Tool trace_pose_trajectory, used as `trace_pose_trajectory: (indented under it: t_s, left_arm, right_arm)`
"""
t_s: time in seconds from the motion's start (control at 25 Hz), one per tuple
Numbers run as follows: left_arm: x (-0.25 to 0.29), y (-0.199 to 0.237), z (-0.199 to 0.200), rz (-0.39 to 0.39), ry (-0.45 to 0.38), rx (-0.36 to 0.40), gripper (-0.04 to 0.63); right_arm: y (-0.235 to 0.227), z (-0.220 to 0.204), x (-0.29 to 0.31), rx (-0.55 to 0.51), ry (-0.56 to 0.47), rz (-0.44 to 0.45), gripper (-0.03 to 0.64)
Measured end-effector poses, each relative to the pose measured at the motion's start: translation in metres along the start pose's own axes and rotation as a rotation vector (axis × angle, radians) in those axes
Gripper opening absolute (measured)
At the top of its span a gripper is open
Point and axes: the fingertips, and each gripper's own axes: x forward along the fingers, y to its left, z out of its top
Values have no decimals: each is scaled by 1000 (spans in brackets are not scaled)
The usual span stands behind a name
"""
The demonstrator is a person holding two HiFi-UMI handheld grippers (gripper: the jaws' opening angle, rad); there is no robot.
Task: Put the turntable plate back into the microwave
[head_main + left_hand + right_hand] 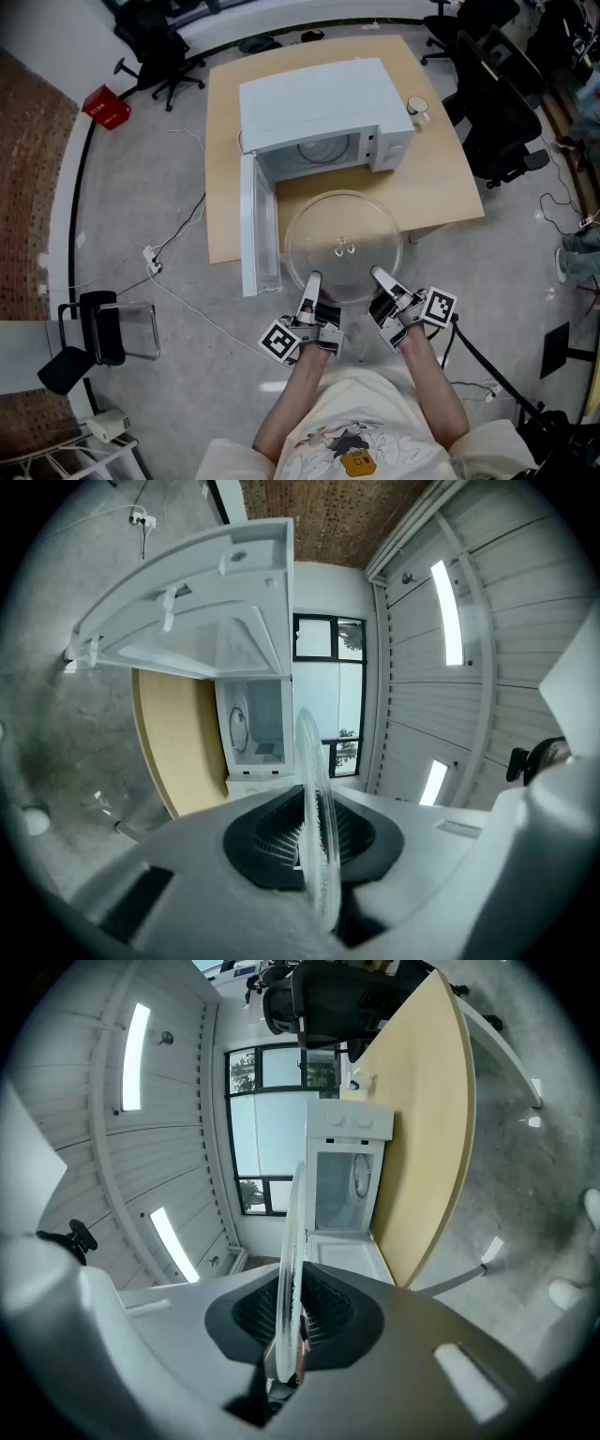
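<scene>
Left tool (312, 284) and right tool (382, 279) are each clamped on the near rim of the glass turntable plate (343, 246), one on each side. The plate is held flat and level, over the counter's (441, 183) front edge, just in front of the microwave (319, 108). The microwave's door (255, 225) is swung fully open to the left, and its cavity faces the plate.

I hold the round, clear glass turntable plate (343, 246) flat by its near rim, with my left tongs (310, 284) and right tongs (382, 278) both clamped on it. It is just in front of the white microwave (319, 103), whose door (259, 225) stands open at the left.
</scene>
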Motion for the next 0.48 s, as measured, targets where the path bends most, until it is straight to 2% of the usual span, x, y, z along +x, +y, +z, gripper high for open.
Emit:
trace_pose_trajectory:
  t_s: [0.24,0.48]
  left_arm:
    - [-21,-5,0,2,-10,-8,31]
    - [-28,-12,-7,-7,-25,-6,31]
  right_arm:
    - [1,-20,-9,15,27,-1,34]
    - [8,-22,-16,10,43,2,34]
